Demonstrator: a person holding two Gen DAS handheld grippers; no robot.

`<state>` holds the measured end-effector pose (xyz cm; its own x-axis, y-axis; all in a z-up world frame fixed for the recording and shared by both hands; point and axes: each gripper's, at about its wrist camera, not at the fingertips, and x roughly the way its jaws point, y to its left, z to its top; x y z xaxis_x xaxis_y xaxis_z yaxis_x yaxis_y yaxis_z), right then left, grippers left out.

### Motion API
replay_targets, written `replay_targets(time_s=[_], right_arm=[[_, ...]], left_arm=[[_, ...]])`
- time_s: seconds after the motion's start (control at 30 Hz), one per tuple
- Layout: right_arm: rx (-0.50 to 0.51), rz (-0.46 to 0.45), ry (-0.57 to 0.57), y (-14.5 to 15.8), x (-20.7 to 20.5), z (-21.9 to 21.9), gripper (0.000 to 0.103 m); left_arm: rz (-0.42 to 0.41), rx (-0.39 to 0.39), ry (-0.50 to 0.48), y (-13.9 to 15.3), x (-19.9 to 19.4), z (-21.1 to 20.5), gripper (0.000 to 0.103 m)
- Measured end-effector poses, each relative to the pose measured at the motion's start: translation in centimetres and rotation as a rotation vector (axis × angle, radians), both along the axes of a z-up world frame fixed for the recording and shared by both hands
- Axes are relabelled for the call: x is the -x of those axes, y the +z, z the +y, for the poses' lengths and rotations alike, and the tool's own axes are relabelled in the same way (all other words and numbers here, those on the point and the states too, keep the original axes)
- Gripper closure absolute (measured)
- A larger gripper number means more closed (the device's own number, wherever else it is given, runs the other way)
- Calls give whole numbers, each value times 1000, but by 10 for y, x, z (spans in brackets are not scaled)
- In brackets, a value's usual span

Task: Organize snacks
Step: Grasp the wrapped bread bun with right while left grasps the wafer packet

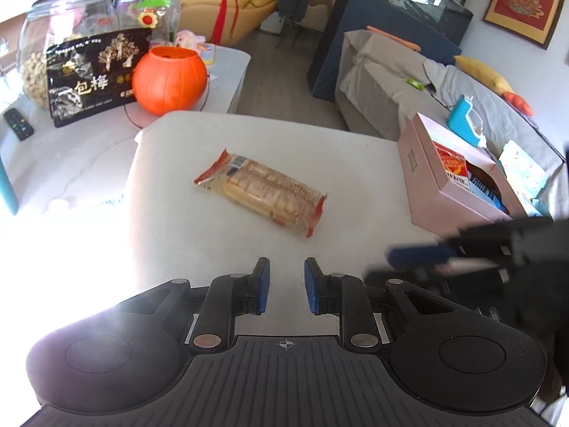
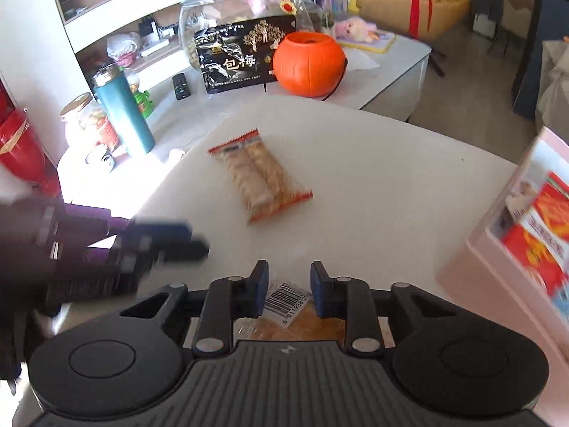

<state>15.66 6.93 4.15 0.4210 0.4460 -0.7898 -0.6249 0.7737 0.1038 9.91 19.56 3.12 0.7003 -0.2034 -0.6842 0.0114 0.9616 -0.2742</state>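
White table (image 1: pixel 220 249), cracker pack (image 1: pixel 261 192), grey sofa (image 1: pixel 391 82)

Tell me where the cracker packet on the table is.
The cracker packet lies mid-table in both views, beyond the left gripper, left of the pink box.

Left gripper (image 1: pixel 286 284) sits at the bottom middle of its own view, jaws parted with nothing between them. Right gripper (image 2: pixel 288 287) is bottom center in its view, pads clamped either side of a snack packet (image 2: pixel 290 307), and looks blurry.
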Motion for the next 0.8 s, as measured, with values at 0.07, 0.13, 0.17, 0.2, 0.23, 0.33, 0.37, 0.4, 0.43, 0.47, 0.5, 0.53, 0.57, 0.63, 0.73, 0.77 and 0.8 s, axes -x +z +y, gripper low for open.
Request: replay_targets(time_s=[0.07, 0.13, 0.17, 0.2, 0.23, 0.33, 0.37, 0.4, 0.43, 0.47, 0.5, 0.53, 0.57, 0.63, 0.73, 0.77, 0.8], right_arm=[[-18, 4, -24, -3, 9, -13, 60], [-32, -2, -56, -7, 18, -27, 45], [-34, -13, -75, -8, 22, -33, 42], [-31, -32, -95, -9, 28, -41, 37], [-23, -58, -116, -11, 36, -48, 32], [7, -138, -187, -16, 54, -65, 21], [15, -157, -211, -17, 58, -69, 20], [16, -172, -234, -20, 62, -73, 20], [9, -178, -253, -22, 66, -77, 19], [0, -181, -268, -25, 69, -82, 18], [-7, -183, -281, -26, 72, -85, 17], [-12, -183, -292, -28, 74, -87, 16], [-16, -186, -299, -31, 76, -89, 15], [-20, -200, -310, -34, 79, -91, 14], [-8, -206, -306, -35, 79, -88, 11], [-7, -205, -305, -35, 78, -88, 11], [-9, -203, -304, -36, 77, -88, 10]], left_arm=[[-7, -5, 0, 3, -2, 0, 79], [-19, -4, 1, 7, -5, 1, 79], [-28, -2, 7, 9, -8, 3, 79], [-38, 2, 20, 11, -11, 6, 79], [-42, 8, 46, 12, -16, 11, 79], [-27, 99, 143, 9, -35, 28, 79], [-12, 145, 171, 6, -42, 33, 79], [1, 181, 194, 2, -49, 36, 78], [10, 195, 209, 0, -57, 36, 78], [11, 184, 217, -1, -65, 35, 78], [11, 158, 220, -1, -73, 31, 77], [16, 124, 219, -2, -82, 26, 76], [20, 93, 209, -3, -90, 20, 73], [12, 35, 175, -4, -102, 7, 59], [30, -87, 99, -7, -115, -22, 52], [27, -134, 74, -9, -116, -31, 51], [14, -190, 53, -10, -114, -41, 52]])
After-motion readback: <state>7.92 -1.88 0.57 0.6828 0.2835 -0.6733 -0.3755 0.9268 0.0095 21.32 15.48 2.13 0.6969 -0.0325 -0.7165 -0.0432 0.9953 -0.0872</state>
